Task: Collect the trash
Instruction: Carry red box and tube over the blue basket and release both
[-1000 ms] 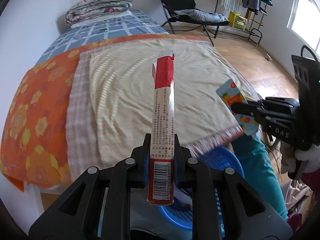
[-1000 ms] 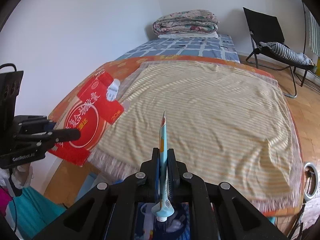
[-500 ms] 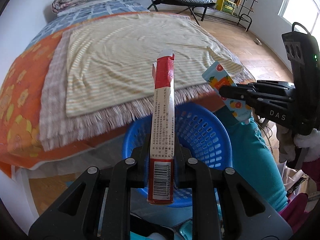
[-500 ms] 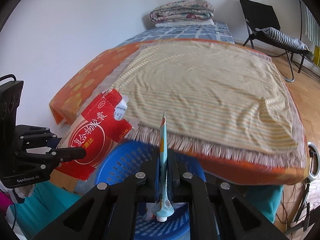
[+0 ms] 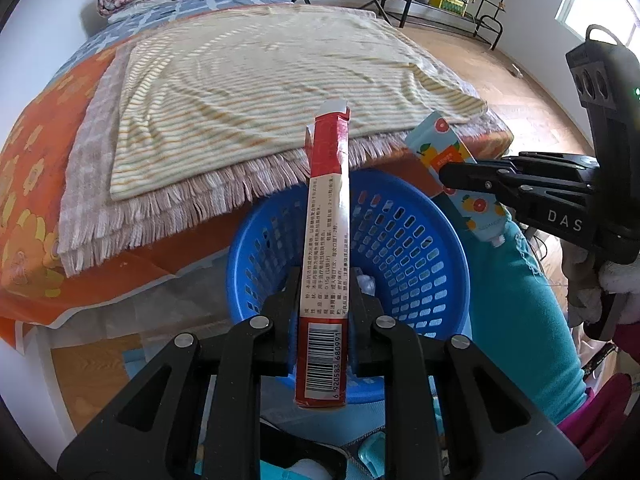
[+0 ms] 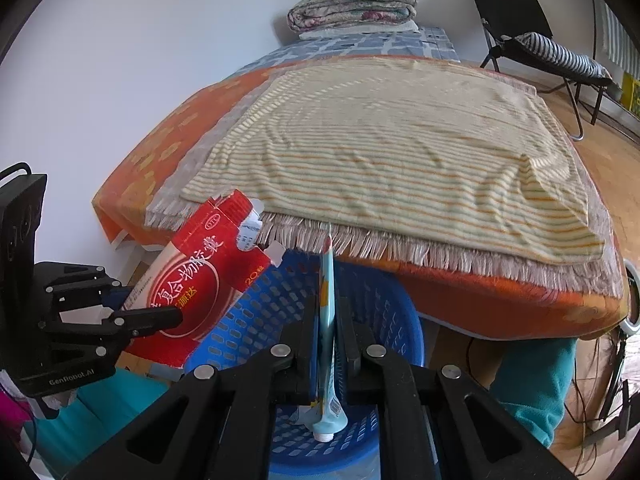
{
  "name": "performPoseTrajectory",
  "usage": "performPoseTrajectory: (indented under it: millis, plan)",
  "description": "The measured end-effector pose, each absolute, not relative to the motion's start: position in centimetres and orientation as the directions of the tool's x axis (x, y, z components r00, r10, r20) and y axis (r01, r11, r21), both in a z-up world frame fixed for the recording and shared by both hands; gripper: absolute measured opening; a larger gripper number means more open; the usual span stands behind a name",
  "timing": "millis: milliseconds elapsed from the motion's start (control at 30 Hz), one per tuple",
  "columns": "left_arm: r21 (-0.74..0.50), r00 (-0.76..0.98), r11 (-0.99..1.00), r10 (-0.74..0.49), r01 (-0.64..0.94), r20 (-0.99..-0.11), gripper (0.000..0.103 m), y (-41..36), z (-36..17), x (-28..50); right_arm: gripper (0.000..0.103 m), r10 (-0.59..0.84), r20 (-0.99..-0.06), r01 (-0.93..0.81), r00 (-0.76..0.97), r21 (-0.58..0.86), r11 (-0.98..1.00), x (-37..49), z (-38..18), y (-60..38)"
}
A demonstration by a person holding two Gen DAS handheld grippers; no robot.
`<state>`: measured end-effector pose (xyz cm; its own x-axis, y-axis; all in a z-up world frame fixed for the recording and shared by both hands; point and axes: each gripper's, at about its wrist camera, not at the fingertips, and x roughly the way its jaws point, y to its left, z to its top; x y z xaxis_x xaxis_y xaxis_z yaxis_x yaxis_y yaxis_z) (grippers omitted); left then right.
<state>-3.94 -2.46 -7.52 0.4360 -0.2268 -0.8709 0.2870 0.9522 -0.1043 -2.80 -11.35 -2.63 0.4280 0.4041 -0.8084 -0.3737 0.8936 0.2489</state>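
Note:
My left gripper (image 5: pixel 324 312) is shut on a flat red and white medicine box (image 5: pixel 326 248), held edge-on above a blue plastic basket (image 5: pixel 408 240). The box's red face also shows in the right wrist view (image 6: pixel 192 284), at the basket's left rim. My right gripper (image 6: pixel 328 344) is shut on a pale blue tube (image 6: pixel 326 320) with fruit print, cap toward the camera, above the same basket (image 6: pixel 256 320). The tube also shows in the left wrist view (image 5: pixel 452 160), at the basket's right rim. Something white (image 5: pixel 366 282) lies inside the basket.
The basket stands on the floor against the foot of a bed (image 6: pixel 500 300) with an orange sheet and a striped, fringed blanket (image 5: pixel 260 88). A folded quilt (image 6: pixel 352 8) lies at its head. A black folding chair (image 6: pixel 520 28) stands on the wooden floor beyond. Teal-clad legs (image 5: pixel 520 300) flank the basket.
Both grippers have moved back from over the bed and down, each still holding its item. The blue basket has come into view and now lies right below both items.

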Motion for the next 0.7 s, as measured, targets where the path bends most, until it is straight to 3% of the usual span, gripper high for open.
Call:
performPoseTrajectory:
  millis: [200,267,333,433,467,533,633,700]
  plan:
    - [-0.096,0.433,0.951,-0.222,0.295,-0.874,0.018,-2.8,-7.84,-3.94,0.015,0.401,-0.811,-0.363,0.426,0.253,0.897,-2.77,-2.87,-11.27]
    - [-0.1,0.43,0.951,-0.224,0.292,-0.874,0.024,-2.77,-7.89,-3.89,0.022,0.399,-0.811,-0.359,0.428,0.253,0.899,-2.71,-2.86,-11.3]
    - [-0.101,0.434,0.953,-0.223,0.286,-0.873,0.039,-2.71,-7.87,-3.85,0.027,0.398,-0.809,-0.356,0.432,0.252,0.9,-2.72,-2.76,-11.37]
    - [-0.101,0.442,0.955,-0.221,0.279,-0.869,0.041,-2.59,-7.68,-3.74,0.031,0.394,-0.809,-0.356,0.436,0.246,0.901,-2.77,-2.68,-11.48]
    - [-0.101,0.443,0.955,-0.221,0.278,-0.869,0.041,-2.56,-7.66,-3.7,0.033,0.391,-0.81,-0.356,0.437,0.243,0.902,-2.78,-2.66,-11.49]
    - [-0.101,0.445,0.958,-0.217,0.27,-0.869,0.042,-2.43,-7.66,-3.63,0.049,0.384,-0.811,-0.356,0.442,0.234,0.905,-2.81,-2.57,-11.49]
    - [-0.097,0.449,0.961,-0.209,0.26,-0.869,0.056,-2.25,-7.68,-3.51,0.056,0.375,-0.808,-0.356,0.455,0.221,0.908,-2.94,-2.29,-11.6]
    - [-0.094,0.456,0.963,-0.203,0.251,-0.866,0.056,-2.05,-7.55,-3.5,0.064,0.363,-0.808,-0.353,0.463,0.208,0.912,-2.98,-2.06,-11.65]
